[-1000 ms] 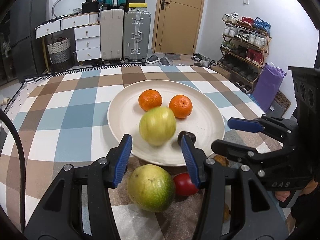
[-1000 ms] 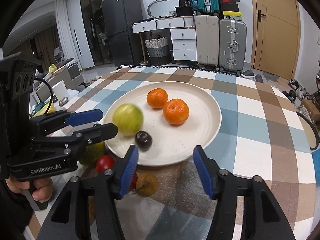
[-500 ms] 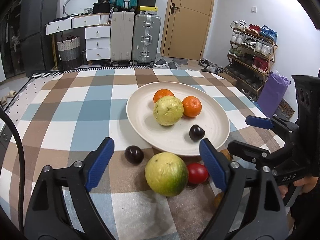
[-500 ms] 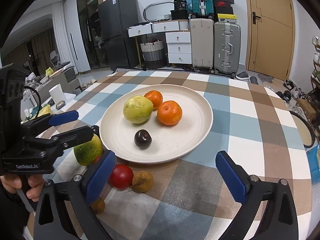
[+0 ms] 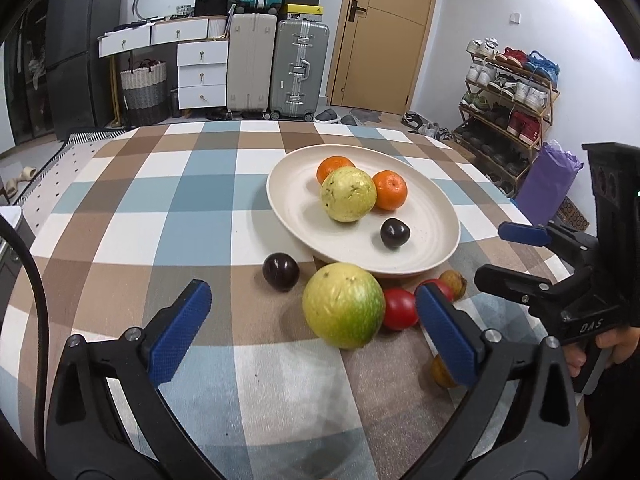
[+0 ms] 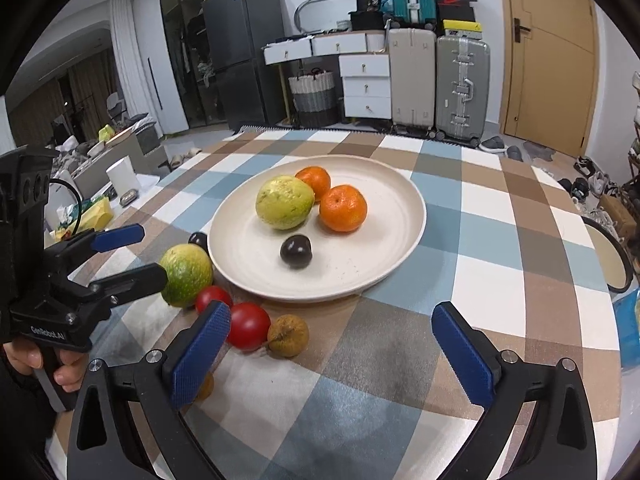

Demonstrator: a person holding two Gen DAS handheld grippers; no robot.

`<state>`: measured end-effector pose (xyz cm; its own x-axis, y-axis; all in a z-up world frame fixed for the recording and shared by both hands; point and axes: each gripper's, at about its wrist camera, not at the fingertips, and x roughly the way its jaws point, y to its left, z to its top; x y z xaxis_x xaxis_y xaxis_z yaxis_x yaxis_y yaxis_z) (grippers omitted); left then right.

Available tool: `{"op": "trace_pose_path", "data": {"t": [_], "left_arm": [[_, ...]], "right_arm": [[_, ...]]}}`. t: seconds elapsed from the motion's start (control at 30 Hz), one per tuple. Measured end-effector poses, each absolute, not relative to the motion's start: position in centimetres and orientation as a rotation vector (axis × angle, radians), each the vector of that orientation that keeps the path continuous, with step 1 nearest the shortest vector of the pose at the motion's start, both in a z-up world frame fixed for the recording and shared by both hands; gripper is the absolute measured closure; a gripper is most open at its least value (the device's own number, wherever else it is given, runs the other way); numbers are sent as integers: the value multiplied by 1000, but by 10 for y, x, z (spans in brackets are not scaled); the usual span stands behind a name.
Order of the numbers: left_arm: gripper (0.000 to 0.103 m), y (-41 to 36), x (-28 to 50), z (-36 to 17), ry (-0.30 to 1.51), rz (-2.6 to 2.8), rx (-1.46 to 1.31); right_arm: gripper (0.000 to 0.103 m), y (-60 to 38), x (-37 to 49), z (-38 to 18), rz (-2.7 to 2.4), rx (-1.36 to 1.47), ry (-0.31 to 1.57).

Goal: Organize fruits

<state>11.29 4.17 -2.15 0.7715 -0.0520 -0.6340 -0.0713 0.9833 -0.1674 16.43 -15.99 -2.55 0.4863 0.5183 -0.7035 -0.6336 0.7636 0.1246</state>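
A cream plate (image 5: pixel 440 216) (image 6: pixel 400 200) holds a yellow guava (image 5: pixel 348 194) (image 6: pixel 285 202), two oranges (image 5: pixel 390 190) (image 6: pixel 343 208) and a dark plum (image 5: pixel 395 233) (image 6: pixel 296 251). In front of the plate, on the checked cloth, lie a green guava (image 5: pixel 342 306) (image 6: pixel 186 276), a second dark plum (image 5: pixel 281 271), two red tomatoes (image 6: pixel 248 326) and a brown fruit (image 6: pixel 288 336). My left gripper (image 5: pixel 312 296) (image 6: pixel 146 254) is opening; the green guava sits just ahead of its tips, untouched. My right gripper (image 6: pixel 328 312) (image 5: pixel 500 254) stands open and empty near the plate's front rim.
Another small brown fruit (image 5: pixel 440 372) lies close to my left gripper's right finger. A hand (image 6: pixel 60 368) grips the left tool's handle. Suitcases (image 5: pixel 276 64), white drawers (image 5: pixel 202 72) and a shoe rack (image 5: pixel 508 92) stand beyond the table.
Both grippers opened wide and drew back from the plate. The yellow guava left the left fingers, rolled a little and came to rest against the oranges.
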Motion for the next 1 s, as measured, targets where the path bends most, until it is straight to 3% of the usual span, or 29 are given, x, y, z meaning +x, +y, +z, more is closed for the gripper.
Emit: {"op": "trace_pose_path", "data": {"t": [0.57,0.9,1.0], "left_arm": [[1,34,117,-24,725,21,-149],[1,34,119,-26,738,24,-150],[1,34,119,-27,742,25,-147]], "right_arm": [[2,-157,163,-41,724,-257,896],[21,-150,162,-49,736,-292,921],[22,-149,162,-49,739,-294,925]]}}
